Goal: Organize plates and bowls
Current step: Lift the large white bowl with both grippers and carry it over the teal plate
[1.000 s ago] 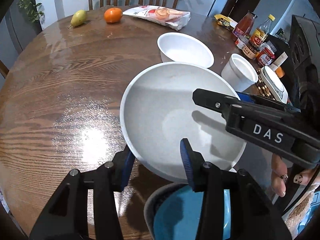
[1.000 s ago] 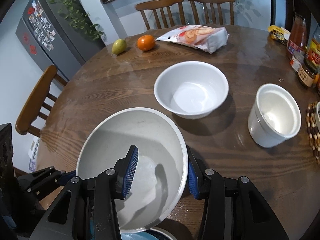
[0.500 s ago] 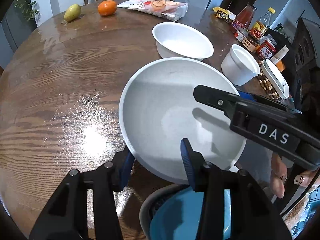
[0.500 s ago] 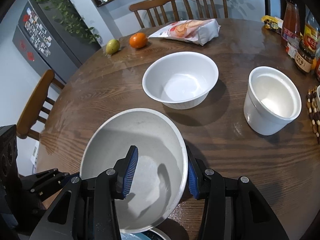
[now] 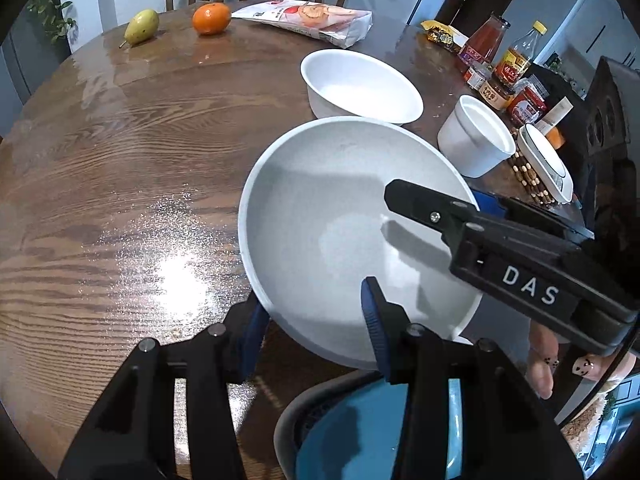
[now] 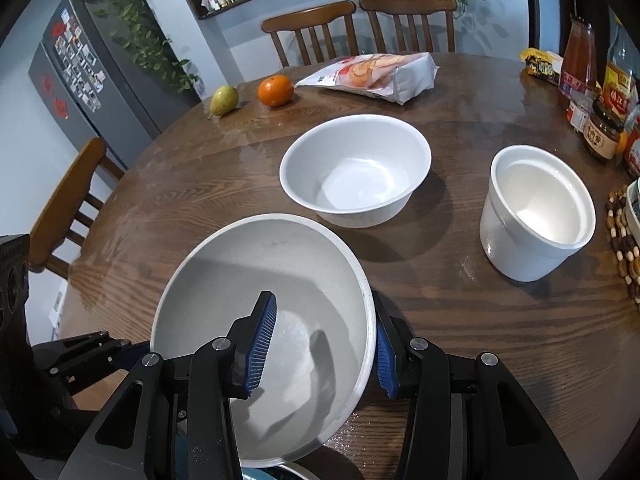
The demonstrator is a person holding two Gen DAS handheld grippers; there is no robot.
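We hold the grey bowl between both grippers, lifted above the wooden desk and tilted. Our right gripper has its fingers clamped on the bowl's right rim, one blue pad inside the bowl and the other against the outer wall. Our left gripper straddles the near rim in the left wrist view, one finger inside the bowl and the other under its outer wall; we cannot tell whether these fingers actually press the rim. Just below the grey bowl sits a blue-lined bowl. Farther across the desk stand a white bowl and, to its right and apart from it, a white cup.
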